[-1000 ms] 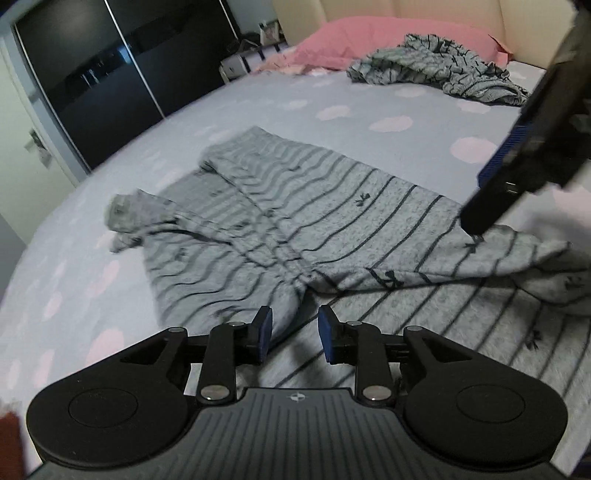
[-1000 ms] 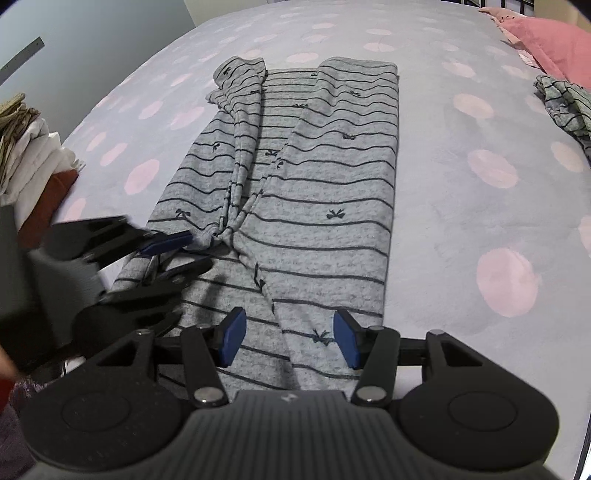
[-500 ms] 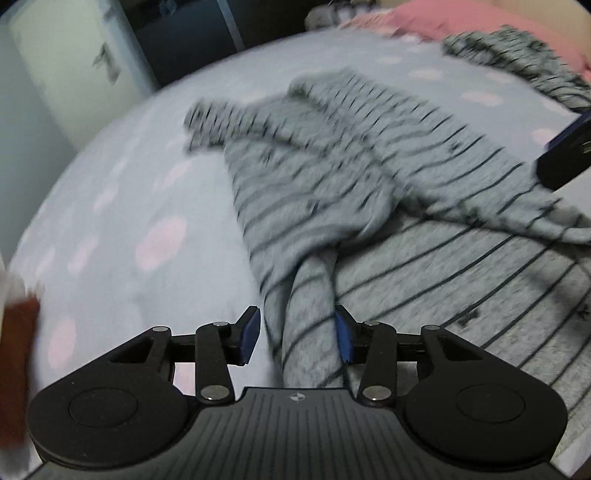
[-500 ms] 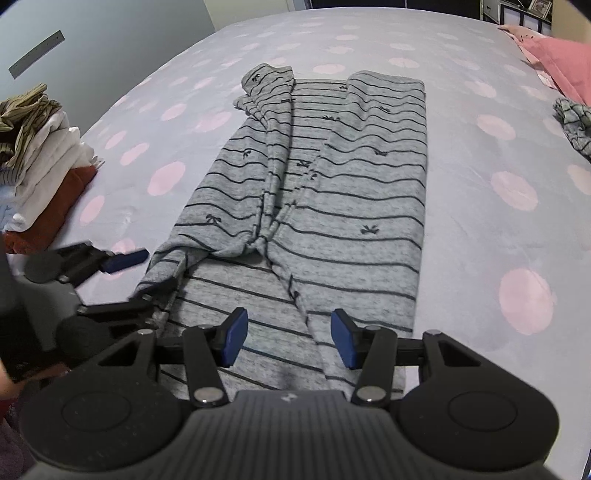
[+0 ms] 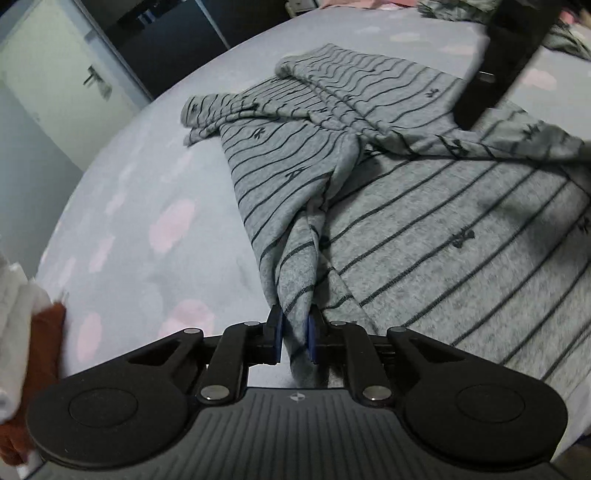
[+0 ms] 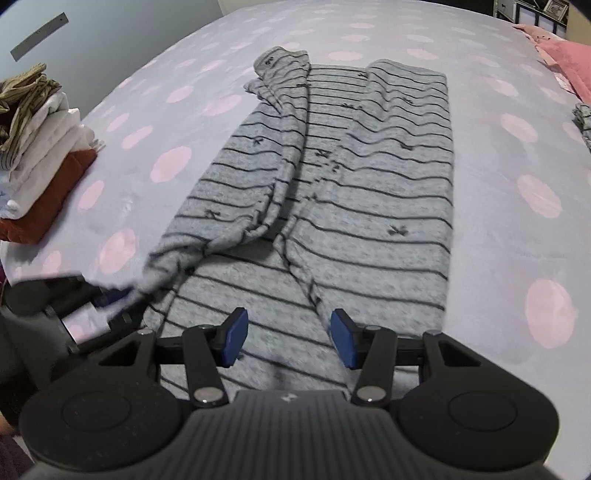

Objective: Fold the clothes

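- My left gripper (image 5: 294, 338) has just been closing, and its fingers (image 5: 276, 334) now pinch a bunched fold of the grey striped garment (image 6: 332, 192) between the blue pads.
- The fold is the near end of the garment's left flap; it rises from the bed (image 6: 498, 229) into my fingers in a narrow, taut ridge.
- My right gripper (image 6: 288, 338) hangs over the near hem with its fingers (image 6: 341, 343) about half open. Cloth lies under them, but the pads press on nothing.
- The garment lies lengthways on the bed, running from my grippers to the far side, with both long sides turned in toward the middle. The right flap lies fairly flat; the left one is rumpled and twisted along its run.
- A stack of folded laundry (image 6: 44, 155) sits at the left edge of the bed, well apart from the garment. Another striped piece (image 5: 461, 9) lies crumpled at the far end, near a pink pillow (image 6: 565, 59).
- I judge the step in hand to be taking hold of the near end, ready for the crosswise fold. One corner is gripped, the other not.
- Next, the right fingers need to sink and close on the near right corner, catching all layers.
- Then both grippers should lift together and carry the hem toward the far end, level with each other, so the twisted left flap does not drag askew.
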### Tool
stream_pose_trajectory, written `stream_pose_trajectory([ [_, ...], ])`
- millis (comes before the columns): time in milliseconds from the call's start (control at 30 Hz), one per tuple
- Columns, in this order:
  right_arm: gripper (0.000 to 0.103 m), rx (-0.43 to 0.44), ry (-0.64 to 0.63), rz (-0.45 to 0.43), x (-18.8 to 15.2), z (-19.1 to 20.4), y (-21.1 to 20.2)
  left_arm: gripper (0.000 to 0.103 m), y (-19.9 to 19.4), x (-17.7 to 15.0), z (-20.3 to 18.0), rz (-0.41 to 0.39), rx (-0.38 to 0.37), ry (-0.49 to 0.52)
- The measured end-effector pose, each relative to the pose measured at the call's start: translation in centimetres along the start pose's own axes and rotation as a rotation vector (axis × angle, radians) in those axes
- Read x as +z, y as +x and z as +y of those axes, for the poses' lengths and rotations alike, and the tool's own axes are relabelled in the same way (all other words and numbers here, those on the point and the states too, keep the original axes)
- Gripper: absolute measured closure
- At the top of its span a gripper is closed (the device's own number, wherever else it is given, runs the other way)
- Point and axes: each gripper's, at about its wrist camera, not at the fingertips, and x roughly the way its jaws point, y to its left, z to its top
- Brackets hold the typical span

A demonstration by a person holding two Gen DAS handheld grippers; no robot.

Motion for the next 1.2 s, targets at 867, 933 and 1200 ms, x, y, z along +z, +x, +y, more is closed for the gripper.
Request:
stream_pose_trajectory([
  [867,0.102,0.033,0.108,0.015,5.9,1.6,6.9,0.100,0.6,1.4,0.0,-0.102,-0.044,0.009],
  [933,0.102,0.016,0.111,0.015,5.9,1.2,6.4,0.101,0.5,1.2,-0.1,-0.082,-0.079,0.023],
  [1200,0.102,0.023,0.146,0.101,4.5,0.4,7.6,0.101,-0.7,1.7,2.4,-0.065,-0.171,-0.102],
])
